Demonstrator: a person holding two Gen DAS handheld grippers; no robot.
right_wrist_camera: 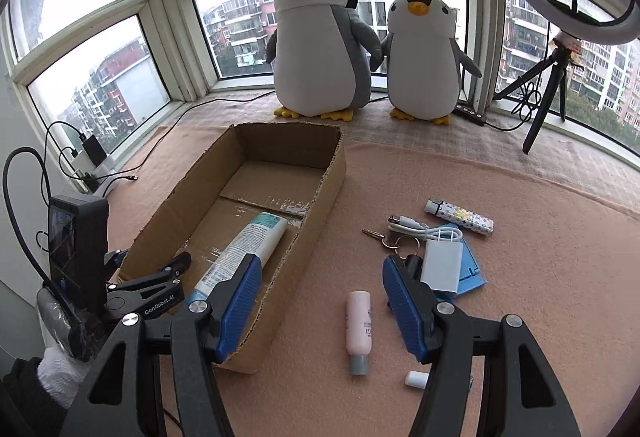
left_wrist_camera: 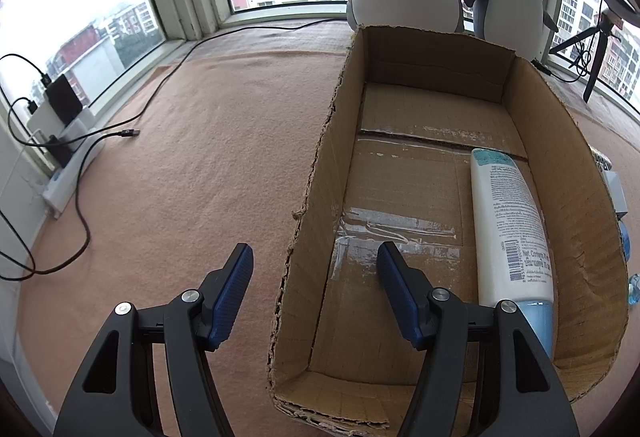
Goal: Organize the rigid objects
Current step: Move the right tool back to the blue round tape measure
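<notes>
Cardboard is what everything is gathering around — an open, torn-edged cardboard box (right_wrist_camera: 320,173) is sitting on the peach-coloured cloth (right_wrist_camera: 540,277) that covers the window ledge. Inside it a white lotion tube (left_wrist_camera: 510,221) with a pale blue cap is lying flat on the box floor, along the right-hand wall, cap end toward the person.

Just outside that wall, on the cloth, the loose things are waiting: a small pink bottle (right_wrist_camera: 359,325) with a grey cap is lying on its side between the box and the right gripper's far finger, a white cap (right_wrist_camera: 416,379) is lying near it, and beyond them a white card-like box (right_wrist_camera: 442,263) is resting on a blue holder (right_wrist_camera: 470,269), touching a coiled white cable (right_wrist_camera: 424,229), a key ring (right_wrist_camera: 394,241) and a patterned lighter (right_wrist_camera: 460,217).

The right gripper (right_wrist_camera: 318,281) is hovering over the box's near corner with its blue-padded fingers spread wide and nothing between them. The left gripper (left_wrist_camera: 316,269) is likewise gaping wide and empty, straddling the box's left wall — one finger outside, one over the box floor. A white-gloved hand (right_wrist_camera: 60,365) is holding its handle.

Behind, two plush penguins (right_wrist_camera: 320,37) are standing at the window beside a ring light on a tripod (right_wrist_camera: 560,49).
</notes>
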